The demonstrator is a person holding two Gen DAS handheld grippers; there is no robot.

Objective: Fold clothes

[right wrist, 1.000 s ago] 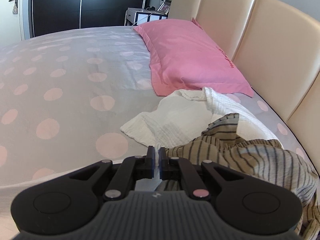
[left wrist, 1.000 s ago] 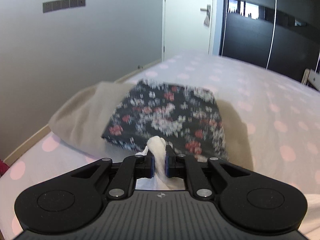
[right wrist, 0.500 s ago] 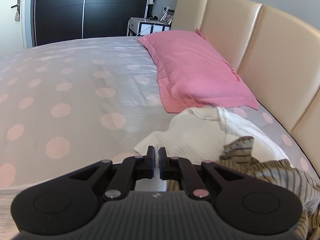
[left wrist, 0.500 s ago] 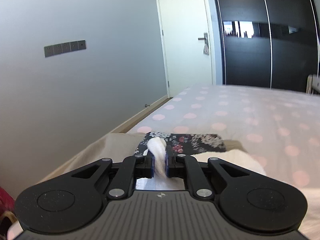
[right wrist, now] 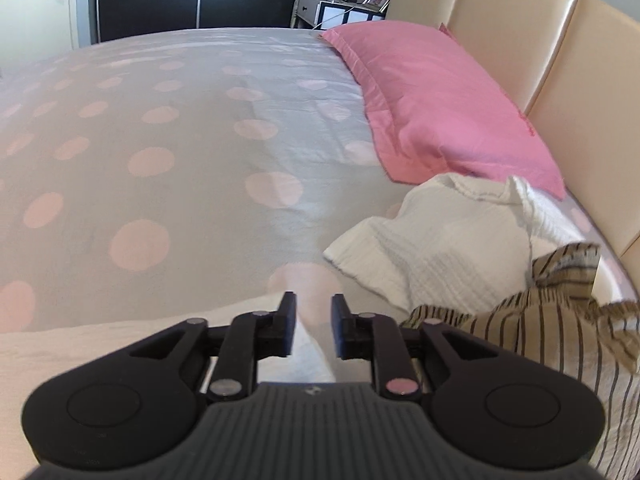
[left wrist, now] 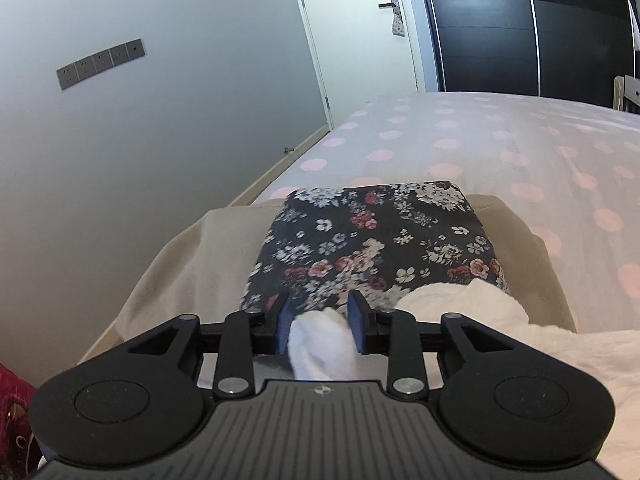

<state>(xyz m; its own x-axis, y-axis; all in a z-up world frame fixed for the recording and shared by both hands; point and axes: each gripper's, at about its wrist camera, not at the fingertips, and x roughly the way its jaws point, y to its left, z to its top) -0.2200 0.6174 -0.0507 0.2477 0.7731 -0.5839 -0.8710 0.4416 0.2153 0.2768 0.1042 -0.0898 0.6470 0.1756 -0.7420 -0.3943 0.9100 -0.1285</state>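
Polka-dotted in pale pink on white, the bedspread (right wrist: 192, 128) fills most of both views and carries everything else. At its far right in the right wrist view a cream padded headboard (right wrist: 560, 40) rises, with a pink pillow (right wrist: 440, 92) lying against its foot. Near the pillow, on the right, a crumpled white garment (right wrist: 440, 240) sits on the spread, and just beside it, nearer the camera, a heap of tan cloth with dark stripes (right wrist: 560, 328) touches its edge. In the left wrist view a beige folded piece (left wrist: 192, 264) lies near the bed's left edge, and a folded dark floral garment (left wrist: 372, 240) rests flat on top of it. A white cloth (left wrist: 460, 300) lies over the near right corner of the floral garment and runs on toward the camera. The left gripper (left wrist: 320, 316) stands with its blue-padded fingers well apart, a bunched end of the white cloth sitting loosely between them, so it is released rather than pinched. The right gripper (right wrist: 314, 320) is likewise spread wide, its fingers apart over a pale sheet of white fabric (right wrist: 120, 336) lying flat on the spread below it, clamping nothing.
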